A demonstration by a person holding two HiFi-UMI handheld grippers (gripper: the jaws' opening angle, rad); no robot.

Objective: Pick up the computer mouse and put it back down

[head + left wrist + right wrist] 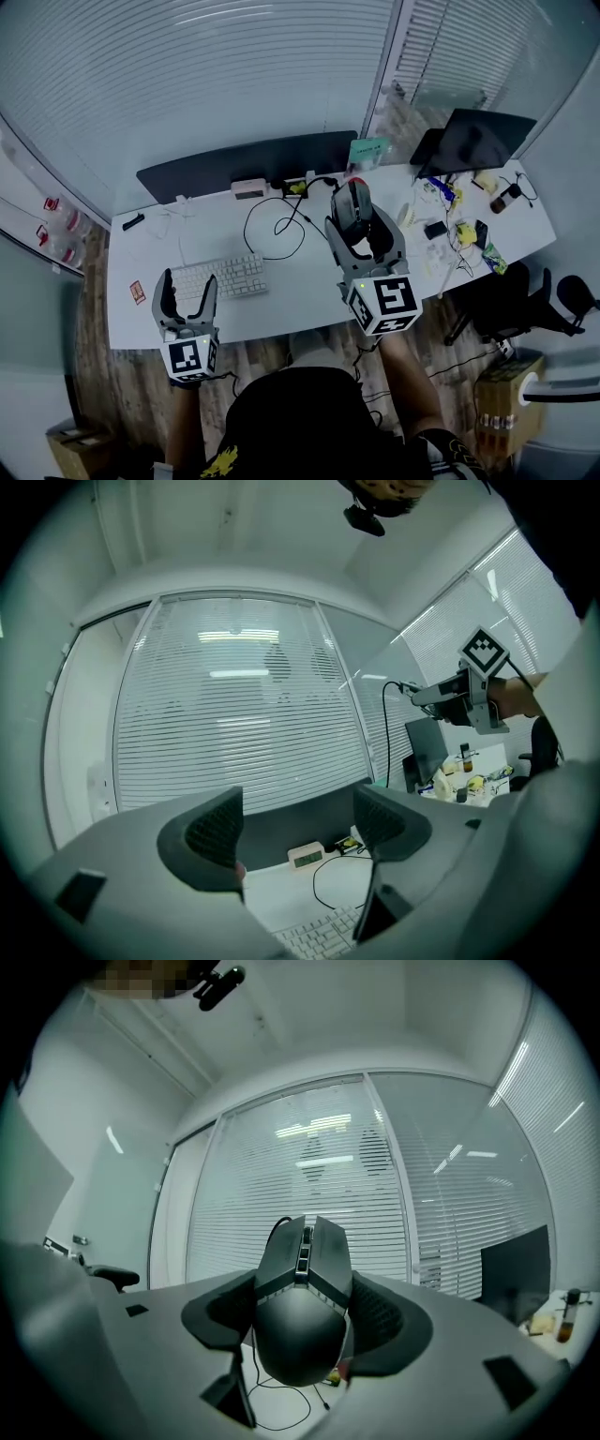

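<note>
Running two grippers, I kept the right gripper (361, 234) clamped on one mouse (302, 1307) mid-frame; the left gripper (300, 827), lower left, gaped empty.

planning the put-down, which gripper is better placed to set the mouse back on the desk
Right. The right gripper clamps the mouse, held up above the desk. The left gripper is empty, jaws apart, off by the keyboard.
</note>
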